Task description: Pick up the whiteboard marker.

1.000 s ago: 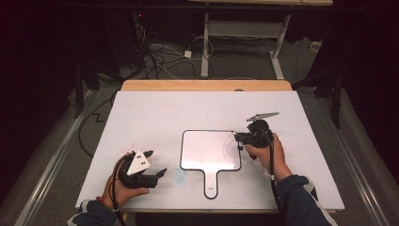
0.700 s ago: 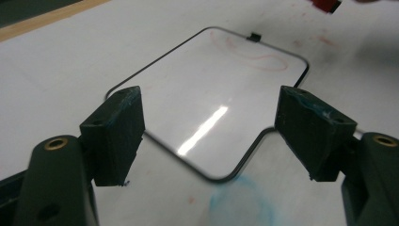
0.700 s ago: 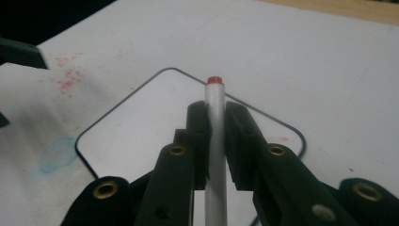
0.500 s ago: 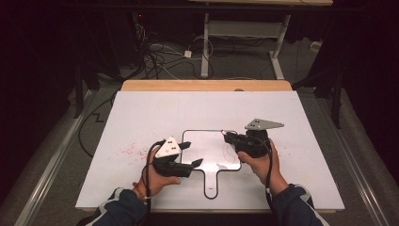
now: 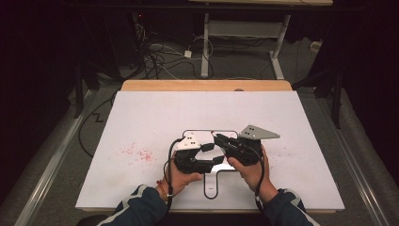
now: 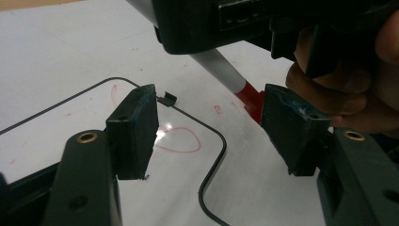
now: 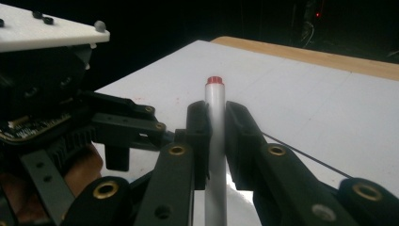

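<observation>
White marker (image 7: 215, 136) x1, whiteboard (image 5: 197, 137) x1, grippers x2

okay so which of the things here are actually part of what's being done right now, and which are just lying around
In use:
- white marker with red cap, clamped in the right gripper
- left gripper, jaws apart and just closing toward the red cap
- small whiteboard with a red scribble

Lying about:
- red specks on the table
- cables on the floor
- white desk frame behind
</observation>
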Demonstrator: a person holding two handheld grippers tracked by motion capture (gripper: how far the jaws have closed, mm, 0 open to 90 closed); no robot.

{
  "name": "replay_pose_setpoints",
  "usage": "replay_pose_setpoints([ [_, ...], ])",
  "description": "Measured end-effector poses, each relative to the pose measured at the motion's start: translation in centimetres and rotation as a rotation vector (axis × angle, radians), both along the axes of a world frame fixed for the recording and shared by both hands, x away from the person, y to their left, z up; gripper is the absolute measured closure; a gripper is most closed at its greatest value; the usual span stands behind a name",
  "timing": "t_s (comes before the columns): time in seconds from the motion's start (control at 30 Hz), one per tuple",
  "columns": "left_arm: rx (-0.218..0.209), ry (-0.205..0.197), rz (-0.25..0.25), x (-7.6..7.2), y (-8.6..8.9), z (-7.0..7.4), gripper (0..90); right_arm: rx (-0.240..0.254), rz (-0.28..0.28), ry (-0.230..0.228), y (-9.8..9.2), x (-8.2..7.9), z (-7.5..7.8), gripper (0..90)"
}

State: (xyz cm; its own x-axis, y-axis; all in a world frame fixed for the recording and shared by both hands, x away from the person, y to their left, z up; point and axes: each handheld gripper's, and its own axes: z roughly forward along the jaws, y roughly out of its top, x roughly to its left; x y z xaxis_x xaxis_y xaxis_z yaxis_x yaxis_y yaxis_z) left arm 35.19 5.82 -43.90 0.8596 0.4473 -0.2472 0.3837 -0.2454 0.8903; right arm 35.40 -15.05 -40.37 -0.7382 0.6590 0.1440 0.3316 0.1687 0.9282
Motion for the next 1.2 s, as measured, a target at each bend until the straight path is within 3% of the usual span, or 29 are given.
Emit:
replay_pose_setpoints([
  [0.2,-0.048,0.007,-0.015,0.1,-0.5,0.1,47.0,0.001,0.007,-0.025,0.3,-0.4,-0.2,81.8],
  [0.5,0.028,-0.036,0.006,0.1,-0.3,0.0,69.5,-0.002,0.012,-0.047,0.3,-0.7,-0.2,81.7],
  [0.57,0.019,-0.027,0.038,0.0,-0.3,-0.1,73.8,-0.002,0.009,-0.058,0.1,-0.9,0.0,81.7],
  [0.6,0.056,-0.052,0.035,0.3,0.0,-0.1,75.6,-0.005,0.013,-0.061,0.0,-0.9,0.0,81.7],
  [0.63,0.061,-0.053,0.043,0.3,0.1,-0.1,77.2,-0.010,0.013,-0.065,-0.1,-1.0,0.1,81.6],
  [0.8,0.118,-0.092,0.042,0.1,-0.1,-0.1,78.2,-0.047,0.024,-0.072,-0.1,-1.2,0.0,79.1],
  [0.87,0.121,-0.106,0.040,-0.1,-0.3,0.0,78.3,-0.064,0.030,-0.059,0.1,-1.1,-0.2,74.8],
  [1.2,0.139,-0.114,0.038,-0.1,-0.4,0.0,78.2,-0.109,0.029,-0.102,0.4,-1.3,-0.7,81.3],
])
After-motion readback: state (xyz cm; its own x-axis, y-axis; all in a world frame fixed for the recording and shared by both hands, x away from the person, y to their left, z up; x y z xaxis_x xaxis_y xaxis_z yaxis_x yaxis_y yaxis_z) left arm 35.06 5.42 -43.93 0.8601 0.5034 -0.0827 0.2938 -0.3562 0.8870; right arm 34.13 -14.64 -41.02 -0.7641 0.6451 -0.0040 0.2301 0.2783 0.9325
